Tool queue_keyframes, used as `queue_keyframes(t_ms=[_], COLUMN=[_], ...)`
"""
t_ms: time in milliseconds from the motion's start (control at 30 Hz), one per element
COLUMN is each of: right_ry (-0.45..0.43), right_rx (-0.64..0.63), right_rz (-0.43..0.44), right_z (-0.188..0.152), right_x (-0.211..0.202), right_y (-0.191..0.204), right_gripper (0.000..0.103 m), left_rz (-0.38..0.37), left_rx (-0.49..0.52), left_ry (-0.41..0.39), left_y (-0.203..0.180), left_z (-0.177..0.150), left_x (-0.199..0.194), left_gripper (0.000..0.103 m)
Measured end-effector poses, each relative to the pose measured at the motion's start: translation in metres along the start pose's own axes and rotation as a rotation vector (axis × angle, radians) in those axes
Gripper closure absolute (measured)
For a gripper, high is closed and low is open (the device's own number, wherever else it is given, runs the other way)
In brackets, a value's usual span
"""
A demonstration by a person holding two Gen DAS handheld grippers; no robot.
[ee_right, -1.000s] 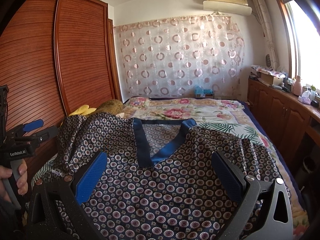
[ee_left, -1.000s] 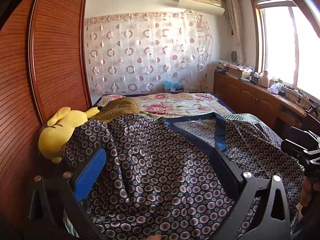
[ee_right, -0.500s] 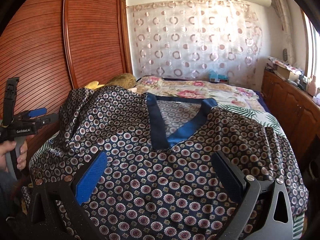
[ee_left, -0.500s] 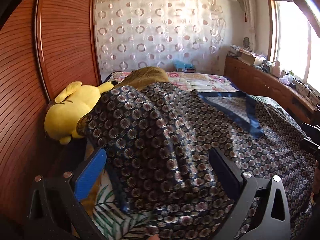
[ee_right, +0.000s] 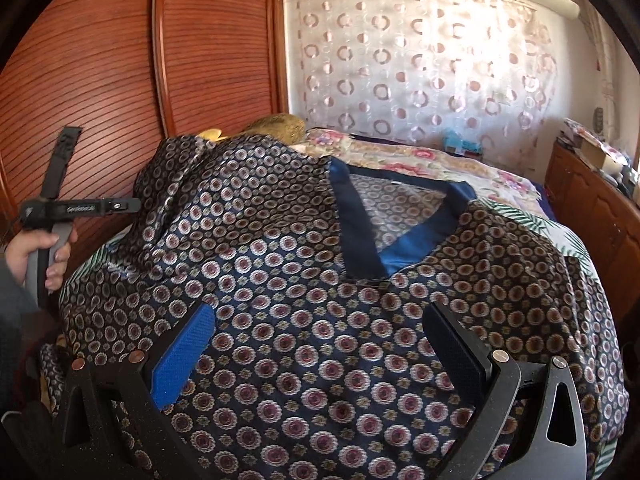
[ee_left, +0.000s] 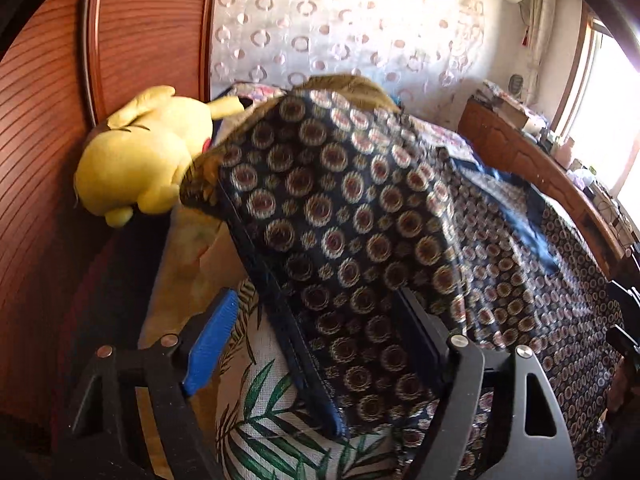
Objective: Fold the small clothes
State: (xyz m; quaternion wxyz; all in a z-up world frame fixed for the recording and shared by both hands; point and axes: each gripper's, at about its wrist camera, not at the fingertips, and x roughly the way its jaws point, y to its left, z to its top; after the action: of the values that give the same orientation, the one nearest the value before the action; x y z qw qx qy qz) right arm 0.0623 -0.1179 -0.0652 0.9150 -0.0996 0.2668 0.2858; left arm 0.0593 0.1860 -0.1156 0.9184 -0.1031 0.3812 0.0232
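Note:
A dark navy shirt (ee_right: 304,304) with a circle print and a blue V-neck band (ee_right: 404,256) lies spread on the bed. Its left sleeve (ee_left: 340,208) is humped up, and the sleeve's blue hem (ee_left: 280,312) runs between the fingers of my left gripper (ee_left: 316,336). Those jaws are closing, and the blue pad (ee_left: 208,344) stands clear of the cloth. In the right wrist view a hand (ee_right: 40,252) holds that left gripper (ee_right: 76,208) at the bed's left side. My right gripper (ee_right: 320,356) hovers open over the shirt's lower front, with nothing pinched.
A yellow plush toy (ee_left: 140,160) lies against the wooden wardrobe (ee_left: 48,160) at the left. A brown plush (ee_right: 280,124) sits behind the sleeve. The leaf-print bedspread (ee_left: 272,432) shows beside the hem. A wooden cabinet (ee_left: 520,152) runs along the right under the window.
My left gripper has dropped and swung left onto the sleeve's hem, and its jaws have narrowed. The right gripper has eased a little closer over the shirt front.

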Motion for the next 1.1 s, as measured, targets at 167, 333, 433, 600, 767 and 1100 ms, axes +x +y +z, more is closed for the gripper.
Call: queue_keyframes(t_ms=[167, 333, 433, 600, 767, 1100], right_ry=[0.019, 0.033, 0.038, 0.022, 0.001, -0.026], right_rx=[-0.007, -0.015, -0.018, -0.006, 0.008, 0.048], right_rz=[0.013, 0.015, 0.017, 0.023, 0.022, -0.010], right_z=[-0.003, -0.006, -0.007, -0.009, -0.010, -0.013], right_x=[0.006, 0.010, 0.013, 0.013, 0.005, -0.013], right_y=[0.005, 0.006, 0.005, 0.001, -0.001, -0.020], right_gripper=[0.000, 0.000, 0.000, 0.000, 0.000, 0.000], left_rz=[0.007, -0.075, -0.048, -0.030, -0.064, -0.144], left_rx=[-0.014, -0.044, -0.023, 0.037, 0.051, 0.231], left_ry=[0.005, 0.048, 0.058, -0.003, -0.089, -0.136], left_y=[0.007, 0.020, 0.019, 0.012, -0.002, -0.085], left_z=[0.007, 0.014, 0.012, 0.013, 0.028, 0.069], left_x=[0.008, 0.025, 0.028, 0.009, -0.021, -0.037], left_gripper=[0.023, 0.041, 0.071, 0.098, 0.098, 0.098])
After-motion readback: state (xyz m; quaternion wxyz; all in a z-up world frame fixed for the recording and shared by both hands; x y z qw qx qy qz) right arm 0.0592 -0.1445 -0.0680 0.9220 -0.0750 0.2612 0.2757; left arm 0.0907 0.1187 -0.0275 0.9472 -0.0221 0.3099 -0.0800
